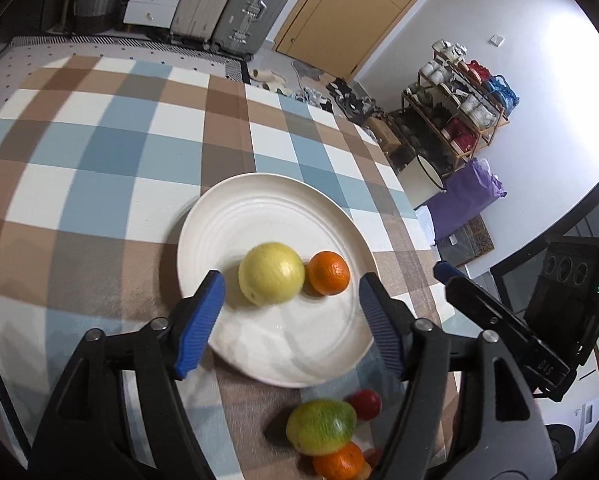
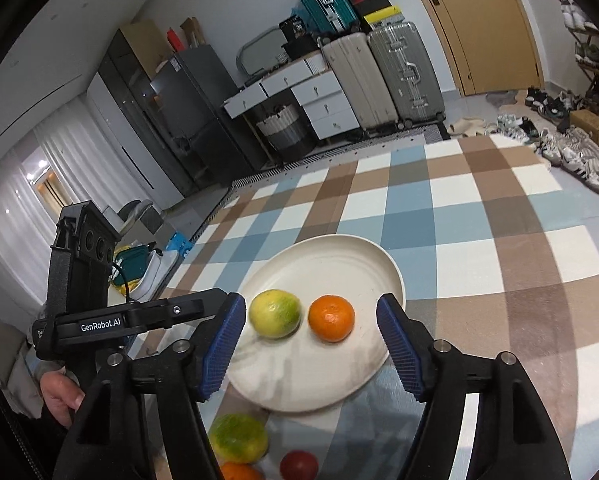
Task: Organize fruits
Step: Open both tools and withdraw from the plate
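While two fruits sit on the round white ceramic plate (image 1: 203, 240) | left gripper (image 1: 291, 320), right gripper (image 2: 311, 344): fingers apart, empty | loose fruit cluster (image 1: 331, 436) at frame bottom remains.

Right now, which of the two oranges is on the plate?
The orange beside the yellow-green fruit on the white plate; the other orange lies on the tablecloth.

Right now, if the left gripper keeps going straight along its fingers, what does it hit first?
Probably the yellow-green fruit on the white plate; it sits between the open left gripper fingers, orange beside it. Depth uncertain.
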The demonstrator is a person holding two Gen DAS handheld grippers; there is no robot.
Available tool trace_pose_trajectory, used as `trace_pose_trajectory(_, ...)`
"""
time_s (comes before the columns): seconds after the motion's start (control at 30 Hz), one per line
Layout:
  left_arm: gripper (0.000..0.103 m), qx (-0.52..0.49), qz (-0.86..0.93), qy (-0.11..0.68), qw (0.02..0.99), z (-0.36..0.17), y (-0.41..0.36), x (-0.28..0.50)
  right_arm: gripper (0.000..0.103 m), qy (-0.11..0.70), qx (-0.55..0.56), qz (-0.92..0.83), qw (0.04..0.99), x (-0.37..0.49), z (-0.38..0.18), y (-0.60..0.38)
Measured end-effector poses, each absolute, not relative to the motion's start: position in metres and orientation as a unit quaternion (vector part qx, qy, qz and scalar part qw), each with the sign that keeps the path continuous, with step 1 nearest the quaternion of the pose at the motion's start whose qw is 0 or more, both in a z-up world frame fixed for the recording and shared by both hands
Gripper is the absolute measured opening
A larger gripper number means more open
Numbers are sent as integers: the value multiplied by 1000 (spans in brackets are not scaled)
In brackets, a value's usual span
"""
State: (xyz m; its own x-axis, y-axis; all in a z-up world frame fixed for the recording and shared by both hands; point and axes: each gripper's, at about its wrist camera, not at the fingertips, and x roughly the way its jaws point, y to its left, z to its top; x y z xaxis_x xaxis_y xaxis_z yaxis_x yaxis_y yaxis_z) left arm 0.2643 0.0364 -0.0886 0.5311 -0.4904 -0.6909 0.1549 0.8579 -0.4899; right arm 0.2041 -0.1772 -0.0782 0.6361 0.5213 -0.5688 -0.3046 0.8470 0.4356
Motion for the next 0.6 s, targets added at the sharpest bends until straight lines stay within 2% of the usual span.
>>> trace_pose_trajectory(0.13, 74, -178, -187, 436, 862, -76, 41, 236, 73, 339, 142, 234, 900, 182, -62, -177)
trace_pose_trajectory(0.27, 75, -151, -172, 430, 873, -65, 41, 207, 88, 319, 133, 227, 910, 162, -50, -177)
trace_pose_trajectory(0.37, 80, -131, -163, 421, 883, -56, 38, 187, 90, 302, 131, 227, 917, 146, -41, -178)
trace_pose_trajectory(0.47, 81, -114, -152, 408, 893, -45, 36, 167, 95, 295, 128, 225, 920, 133, -35, -176)
trace_pose_trajectory(0.6, 82, -103, -143, 398, 900, -34, 34, 147, 97, 288, 116, 221, 925, 116, -30, -173)
